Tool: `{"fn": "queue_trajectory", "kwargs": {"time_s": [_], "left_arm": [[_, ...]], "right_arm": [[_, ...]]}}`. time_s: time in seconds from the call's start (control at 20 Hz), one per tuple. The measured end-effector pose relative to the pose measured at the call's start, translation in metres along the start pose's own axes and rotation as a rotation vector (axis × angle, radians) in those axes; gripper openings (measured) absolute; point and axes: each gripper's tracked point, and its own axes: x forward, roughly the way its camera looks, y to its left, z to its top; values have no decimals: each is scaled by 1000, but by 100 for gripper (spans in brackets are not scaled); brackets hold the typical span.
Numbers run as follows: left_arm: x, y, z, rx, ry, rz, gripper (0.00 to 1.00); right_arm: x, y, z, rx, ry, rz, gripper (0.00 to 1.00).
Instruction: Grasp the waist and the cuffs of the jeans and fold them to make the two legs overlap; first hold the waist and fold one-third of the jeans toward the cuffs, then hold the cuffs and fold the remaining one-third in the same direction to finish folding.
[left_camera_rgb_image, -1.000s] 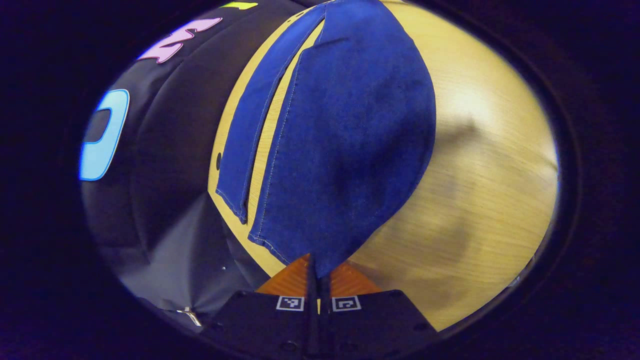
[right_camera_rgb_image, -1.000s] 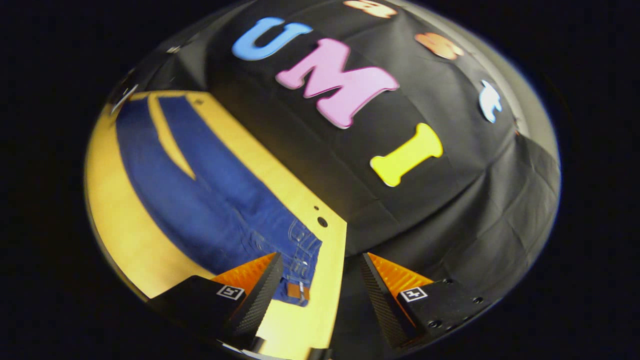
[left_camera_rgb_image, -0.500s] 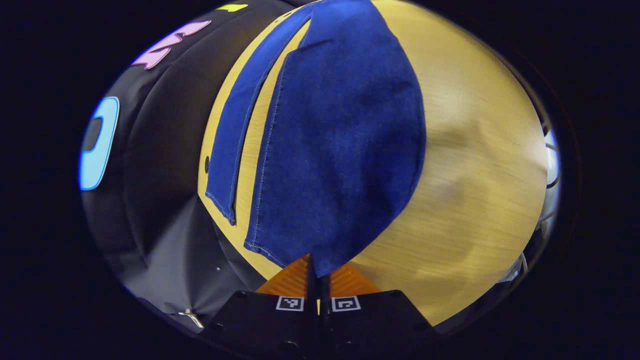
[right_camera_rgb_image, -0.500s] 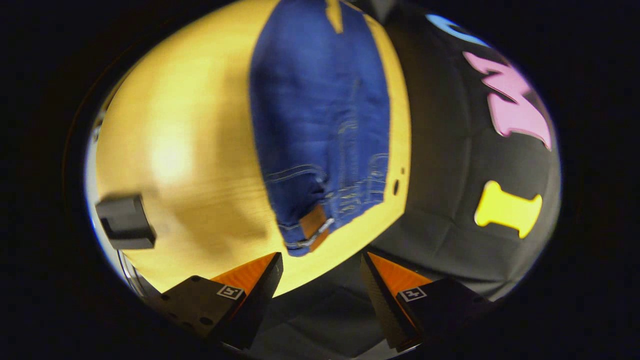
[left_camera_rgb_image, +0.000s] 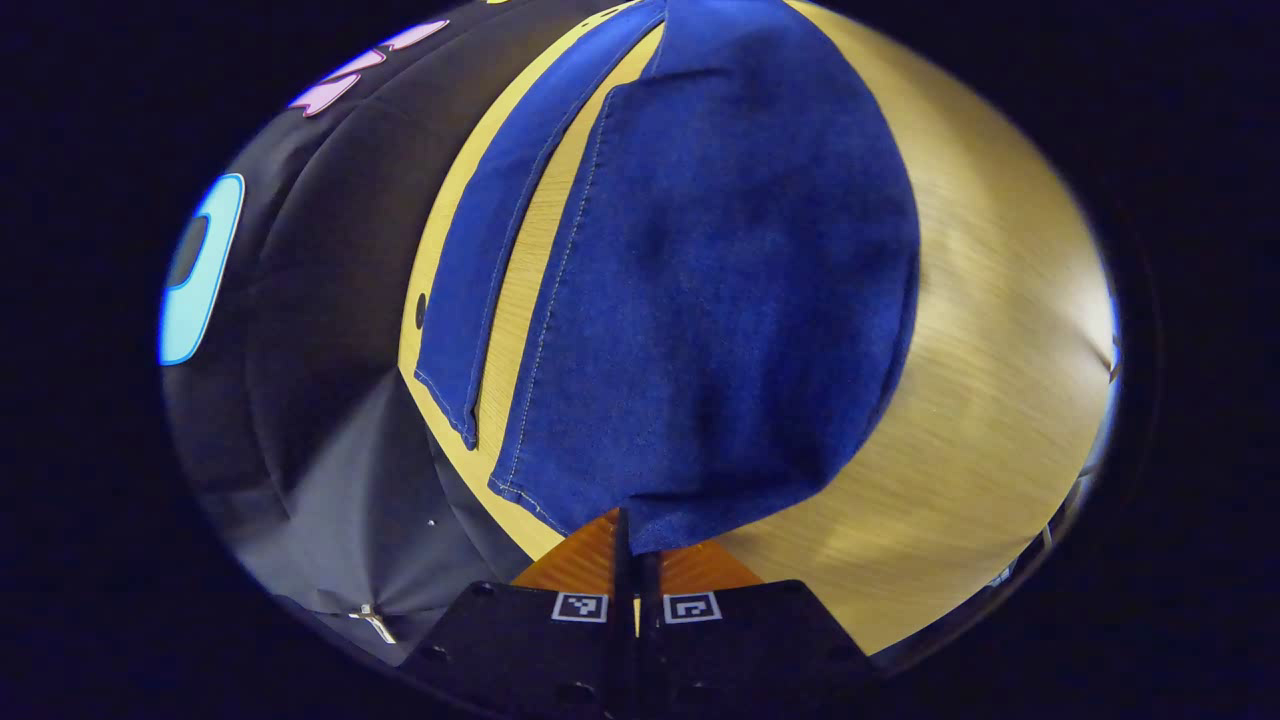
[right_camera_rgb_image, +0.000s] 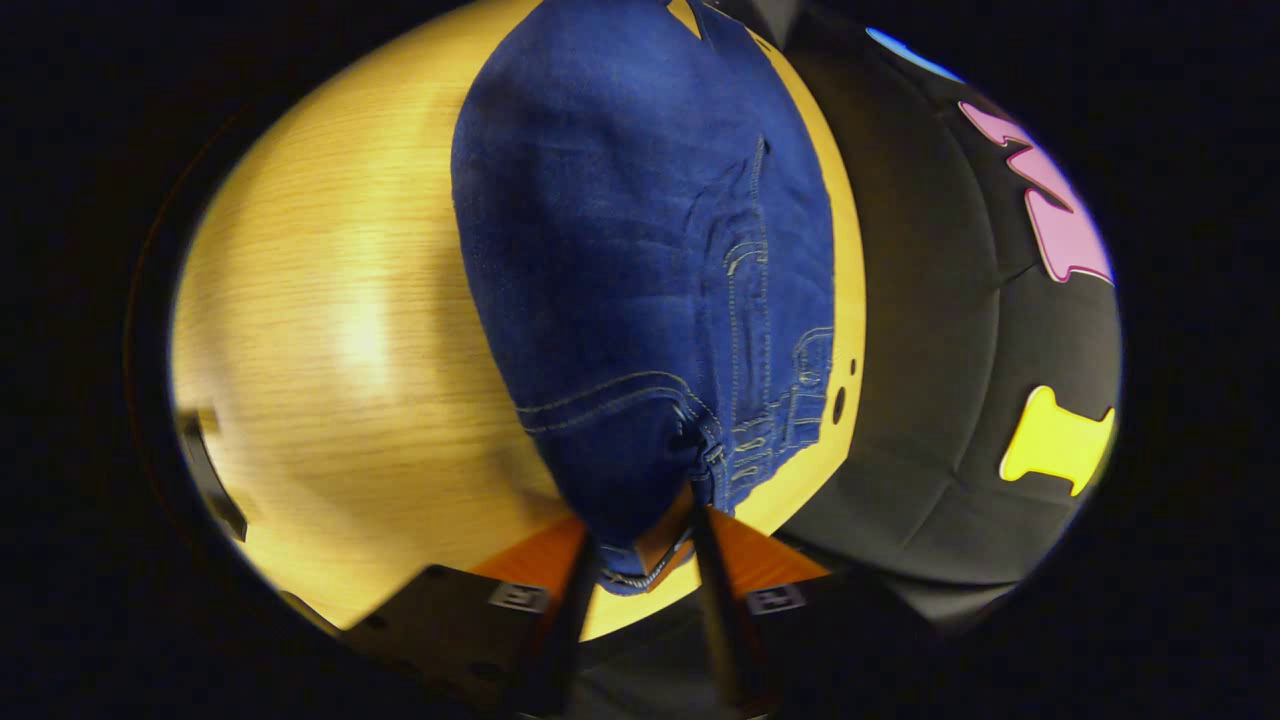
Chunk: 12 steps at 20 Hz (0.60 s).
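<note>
- On the wooden table (left_camera_rgb_image: 980, 330), jeans (left_camera_rgb_image: 700, 300) lie flat, legs apart, near the booth-wall edge.
- My left gripper (left_camera_rgb_image: 636, 535) is clamped tight on the near leg's cuff (left_camera_rgb_image: 640, 500); far leg (left_camera_rgb_image: 490, 260) lies free beside it.
- My right gripper (right_camera_rgb_image: 645, 545) straddles the waist (right_camera_rgb_image: 640, 520) corner, fingers part open around the denim, not yet pressing, as far as I can tell.
- Step in hand, I judge: secure the waist, then lay the near leg over the far one.
- Do well: close fully over the waistband, lift both ends level, keep the cloth taut, line up seams.
</note>
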Motion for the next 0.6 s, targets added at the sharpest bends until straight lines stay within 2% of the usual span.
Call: {"fn": "queue_trajectory", "kwargs": {"time_s": [0.05, 0.1, 0.2, 0.25, 0.4, 0.6], "left_arm": [[3, 4, 10, 7, -2, 3, 6], [4, 5, 21, 23, -6, 11, 6], [6, 10, 27, 12, -1, 15, 6], [4, 8, 25, -6, 6, 7, 6], [-1, -2, 26, -29, 5, -31, 6], [-8, -11, 27, -63, 7, -105, 6]], "right_arm": [[5, -4, 1, -8, 3, -22, 43], [6, -2, -2, 32, -3, -25, 30], [8, 4, 0, 107, -52, 35, 14], [6, 5, -1, 117, -51, 51, 10], [0, 10, -2, 78, -49, 86, 7], [-24, 30, -14, 63, -67, 130, 7]]}}
